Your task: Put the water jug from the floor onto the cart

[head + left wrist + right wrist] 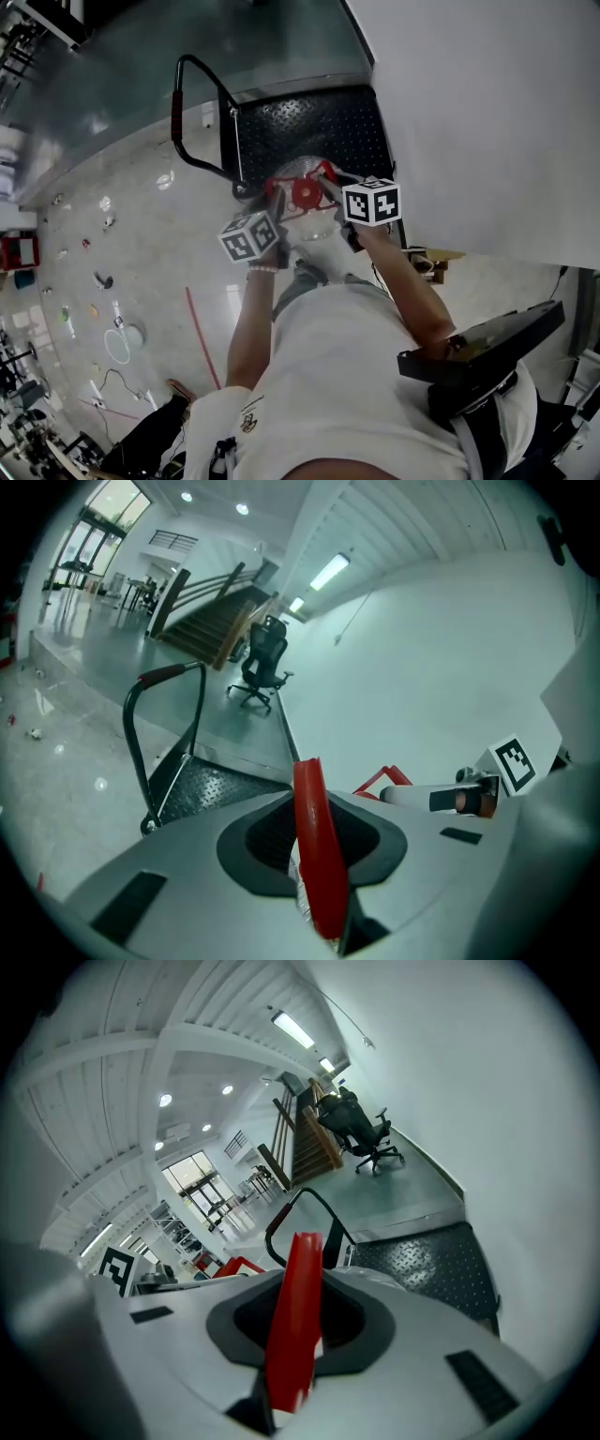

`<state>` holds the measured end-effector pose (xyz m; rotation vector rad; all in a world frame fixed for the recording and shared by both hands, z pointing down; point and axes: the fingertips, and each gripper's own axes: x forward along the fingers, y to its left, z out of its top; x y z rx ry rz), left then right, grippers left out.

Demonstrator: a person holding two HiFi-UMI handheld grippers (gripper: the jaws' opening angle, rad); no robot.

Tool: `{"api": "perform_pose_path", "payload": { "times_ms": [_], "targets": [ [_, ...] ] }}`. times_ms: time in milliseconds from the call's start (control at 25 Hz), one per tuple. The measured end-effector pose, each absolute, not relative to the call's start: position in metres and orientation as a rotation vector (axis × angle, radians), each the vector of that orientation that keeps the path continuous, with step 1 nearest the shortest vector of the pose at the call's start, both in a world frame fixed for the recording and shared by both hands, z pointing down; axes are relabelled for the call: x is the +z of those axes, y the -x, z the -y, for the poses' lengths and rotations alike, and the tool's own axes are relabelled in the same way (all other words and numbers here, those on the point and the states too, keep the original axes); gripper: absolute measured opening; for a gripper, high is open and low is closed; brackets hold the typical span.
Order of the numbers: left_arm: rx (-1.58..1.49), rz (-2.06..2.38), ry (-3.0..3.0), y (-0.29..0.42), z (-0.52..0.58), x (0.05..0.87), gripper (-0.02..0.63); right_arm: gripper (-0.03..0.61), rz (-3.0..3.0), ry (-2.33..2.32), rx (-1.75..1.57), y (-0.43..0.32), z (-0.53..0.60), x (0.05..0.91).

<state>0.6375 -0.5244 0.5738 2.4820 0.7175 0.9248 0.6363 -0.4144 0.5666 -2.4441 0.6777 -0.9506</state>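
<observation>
Gripping the water jug (314,232) beside the cart (309,127)

The left gripper (277,194) and the right gripper (330,185) are both clamped on the jug's red handle (317,855), one at 9 o'clock and one at 3 o'clock of its red cap (305,192). The jug sits at the 6 o'clock edge of the cart's black deck.

Cool, even indoor light comes from white ceiling strip lamps (328,572). The glossy grey floor (141,244) shows glare spots. Both gripper views are fisheye-warped and dark-cornered, with soft foregrounds.
</observation>
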Motion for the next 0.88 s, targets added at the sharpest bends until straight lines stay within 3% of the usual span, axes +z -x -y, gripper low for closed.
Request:
{"api": "perform_pose_path", "payload": {
  "times_ms": [880],
  "targets": [
    [0.992,-0.841,-2.442,-0.741,0.546,0.597,0.063,0.066,-0.539,2.421,-0.946,-0.728,0.438,0.593]
  ]
}}
